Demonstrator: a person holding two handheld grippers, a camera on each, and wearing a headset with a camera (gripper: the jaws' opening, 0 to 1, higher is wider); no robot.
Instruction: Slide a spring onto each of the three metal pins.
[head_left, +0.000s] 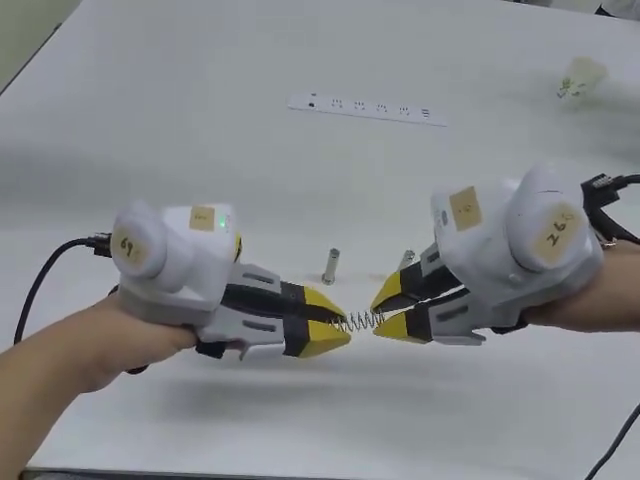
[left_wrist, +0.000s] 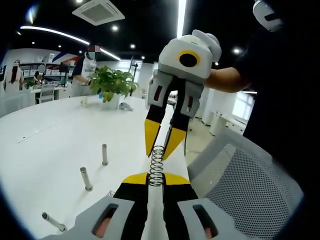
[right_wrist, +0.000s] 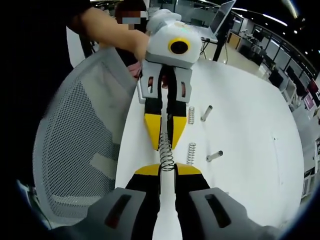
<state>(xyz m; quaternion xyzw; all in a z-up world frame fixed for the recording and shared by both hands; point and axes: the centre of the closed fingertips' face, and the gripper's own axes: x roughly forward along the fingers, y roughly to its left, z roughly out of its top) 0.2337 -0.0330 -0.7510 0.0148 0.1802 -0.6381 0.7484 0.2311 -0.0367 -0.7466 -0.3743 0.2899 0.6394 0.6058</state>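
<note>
Pinching one end of spring (head_left: 362, 321) with left gripper (head_left: 335, 325), jaws clenched on it. Pinching other end with right gripper (head_left: 385, 310), jaws likewise closed on coil. Held in air between both tips, over near edge of table (head_left: 200, 150). Just beyond: three metal pins (left_wrist: 104, 154), all bare, none threaded yet. Two spare springs (right_wrist: 190, 153) lying near pins. Power strip (head_left: 366, 108) well behind. Risks, as judged: overstretching or kinking coil if pulled apart; flicking it off table if one end slips under tension; knocking over an upright pin on approach, with both grippers crowding it.
</note>
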